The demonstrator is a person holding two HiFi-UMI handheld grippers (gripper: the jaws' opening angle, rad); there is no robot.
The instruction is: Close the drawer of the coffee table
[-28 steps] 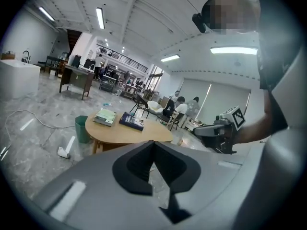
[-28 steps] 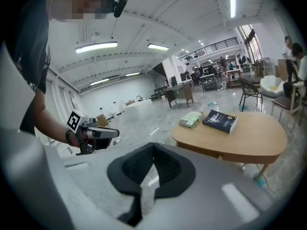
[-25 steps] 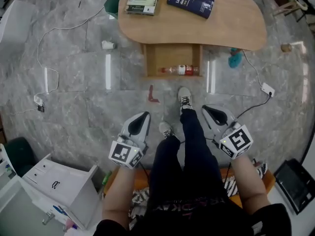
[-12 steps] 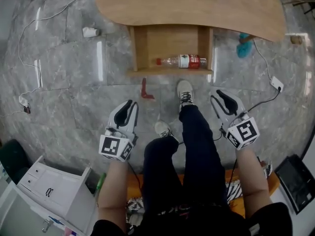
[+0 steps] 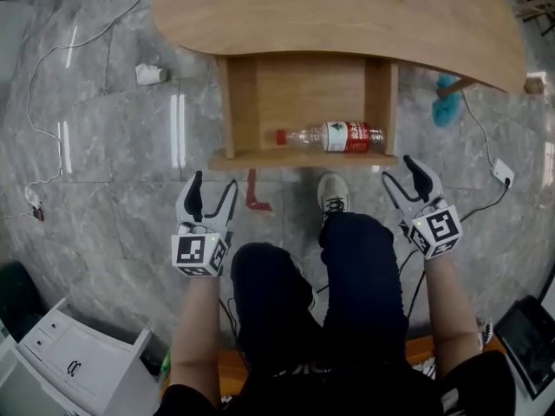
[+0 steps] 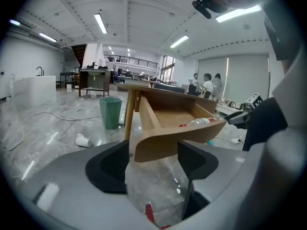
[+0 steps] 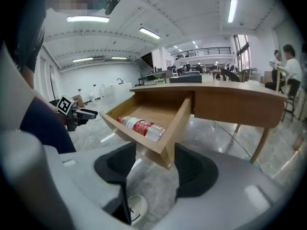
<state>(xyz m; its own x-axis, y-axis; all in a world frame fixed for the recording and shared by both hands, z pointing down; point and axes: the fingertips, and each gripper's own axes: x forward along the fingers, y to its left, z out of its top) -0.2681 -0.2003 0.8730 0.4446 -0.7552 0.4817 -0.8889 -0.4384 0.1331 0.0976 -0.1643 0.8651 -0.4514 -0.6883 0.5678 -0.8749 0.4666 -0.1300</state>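
Though meant to be shut, sits pulled far out from under the coffee table (image 5: pixel 329 24), speaking of the drawer (image 5: pixel 303 158), with a bottle (image 5: pixel 334 136) lying across its floor. Looks like the approach step, with no push begun yet. Shows the left gripper (image 5: pixel 214 182) low near the front panel's left corner and the right gripper (image 5: pixel 405 172) near the right corner, neither judged to touch the wood. Catches both pairs of jaws just been opening, spread wide and clamping nothing; lines up only a corner of the front panel in each gap, ahead of the pads.

Calls next for bringing both grippers forward onto the front panel, level with each other, then pushing straight toward the table — evenly, or risks skewing the drawer in its slot. Needs no grip, probably, just flat contact.

Runs its long axis from the person's side away under the tabletop; turns the front panel toward the person and the open top upward. Should slide home along that same line. Keeps the bottle crosswise — red cap toward the left gripper's side, likely to roll once pushed.
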